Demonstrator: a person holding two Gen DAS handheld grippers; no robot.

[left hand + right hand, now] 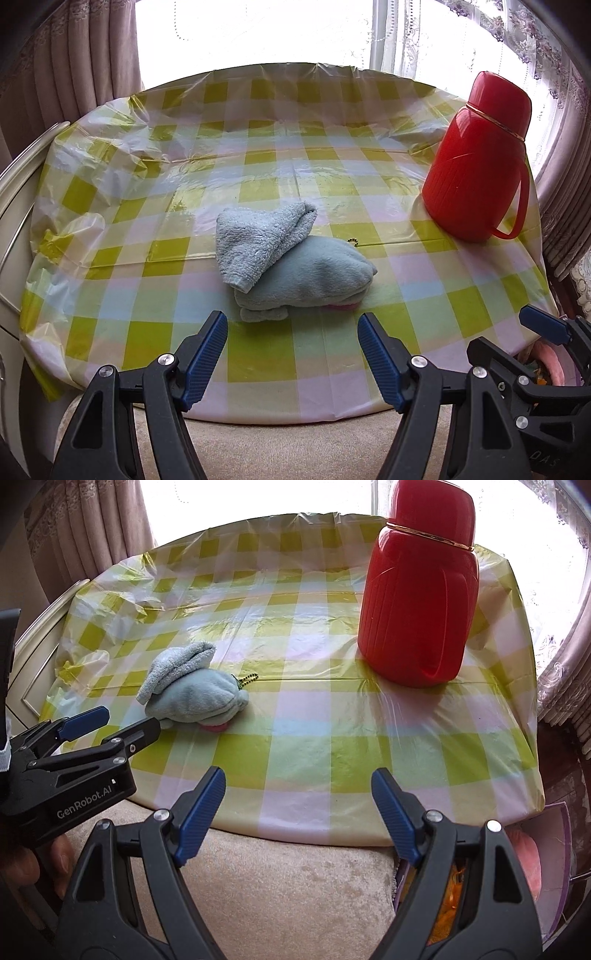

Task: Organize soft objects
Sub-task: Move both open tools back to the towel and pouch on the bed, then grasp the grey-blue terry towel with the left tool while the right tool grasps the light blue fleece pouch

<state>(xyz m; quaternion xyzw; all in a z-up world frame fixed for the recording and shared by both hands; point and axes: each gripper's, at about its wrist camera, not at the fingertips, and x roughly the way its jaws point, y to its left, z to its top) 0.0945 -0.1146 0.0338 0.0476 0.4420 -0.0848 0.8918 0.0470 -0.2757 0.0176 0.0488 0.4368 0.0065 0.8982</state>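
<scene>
On the checked tablecloth (pixel 147 206): everything in play lies here.
Towel: a pale blue terry towel (pixel 258 240) lies folded across a pale blue plush toy (pixel 314 277) near the table's middle — touching it, partly on top.
Plush toy: pink shows under its near edge; a small bead chain (pixel 248 680) trails from it.
Left gripper (pixel 291 354): jaws spread wide, empty, just short of the plush toy.
Right gripper (pixel 298 808): jaws wide apart, holding nothing — near the table's front edge.
Thermos: a red thermos jug (pixel 419 587) stands upright, well apart to the right.
</scene>
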